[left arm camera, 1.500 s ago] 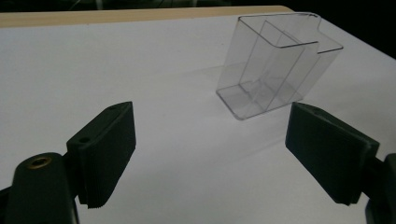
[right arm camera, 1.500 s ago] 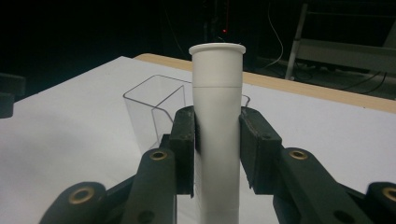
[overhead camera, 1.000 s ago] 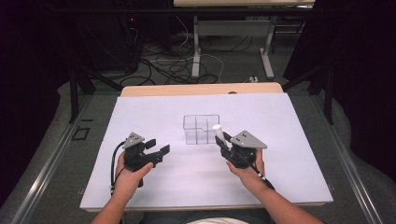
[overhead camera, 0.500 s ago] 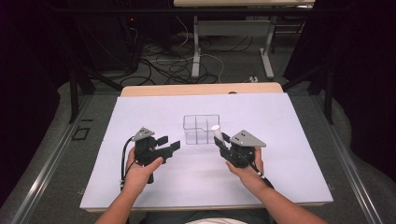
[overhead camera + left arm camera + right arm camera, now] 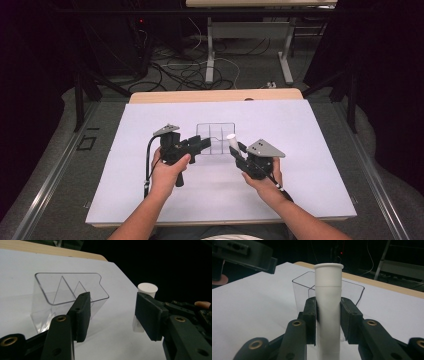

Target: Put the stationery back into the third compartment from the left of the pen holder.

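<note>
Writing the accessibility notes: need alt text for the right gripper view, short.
The right gripper holds a white tube upright between its two black jaws, rim above them. Behind it a clear plastic divided container stands on the white table. Part of the left gripper shows at upper left.

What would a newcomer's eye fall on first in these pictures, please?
Probably the white tube, held upright between the shut jaws of the right gripper near mid-table. Just beyond it stands a clear plastic divided box on the white table cover. The left gripper, jaws open, hangs beside the box's left edge.
</note>
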Available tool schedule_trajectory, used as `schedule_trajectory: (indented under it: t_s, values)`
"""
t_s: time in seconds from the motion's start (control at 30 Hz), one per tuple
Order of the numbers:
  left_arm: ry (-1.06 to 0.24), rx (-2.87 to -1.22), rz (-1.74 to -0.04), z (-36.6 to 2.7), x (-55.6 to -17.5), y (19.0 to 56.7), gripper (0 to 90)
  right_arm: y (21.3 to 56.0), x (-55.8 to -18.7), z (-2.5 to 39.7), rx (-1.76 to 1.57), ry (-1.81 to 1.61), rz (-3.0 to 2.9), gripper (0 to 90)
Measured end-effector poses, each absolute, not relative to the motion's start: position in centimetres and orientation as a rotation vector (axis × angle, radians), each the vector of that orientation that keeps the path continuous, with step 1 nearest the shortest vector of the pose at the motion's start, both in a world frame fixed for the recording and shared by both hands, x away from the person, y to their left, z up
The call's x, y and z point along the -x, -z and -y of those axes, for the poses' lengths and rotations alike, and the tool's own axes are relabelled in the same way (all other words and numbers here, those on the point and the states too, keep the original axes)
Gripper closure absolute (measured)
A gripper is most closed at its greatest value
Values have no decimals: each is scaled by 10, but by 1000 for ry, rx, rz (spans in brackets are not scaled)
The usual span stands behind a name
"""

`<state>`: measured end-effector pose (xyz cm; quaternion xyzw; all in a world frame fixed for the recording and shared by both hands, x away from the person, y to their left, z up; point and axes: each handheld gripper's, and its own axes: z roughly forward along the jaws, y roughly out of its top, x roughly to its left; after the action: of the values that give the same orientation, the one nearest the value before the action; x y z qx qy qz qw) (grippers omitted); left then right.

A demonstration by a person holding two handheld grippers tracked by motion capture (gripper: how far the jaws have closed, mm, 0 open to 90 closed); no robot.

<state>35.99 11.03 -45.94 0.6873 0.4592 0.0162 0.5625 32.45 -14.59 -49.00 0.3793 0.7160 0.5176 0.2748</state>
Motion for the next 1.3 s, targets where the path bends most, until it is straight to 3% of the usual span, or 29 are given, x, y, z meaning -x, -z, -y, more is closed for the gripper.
schedule_trajectory:
  t_s: [0.77, 1.3]
  values:
    - [37, -1616, -1051, -60, -367, 459, 458, 490, -323, 143, -1010, -1386, -1935, 686]
    - [25, -1620, -1043, -40, -368, 465, 556, 490, -319, 136, -995, -1414, -1957, 686]
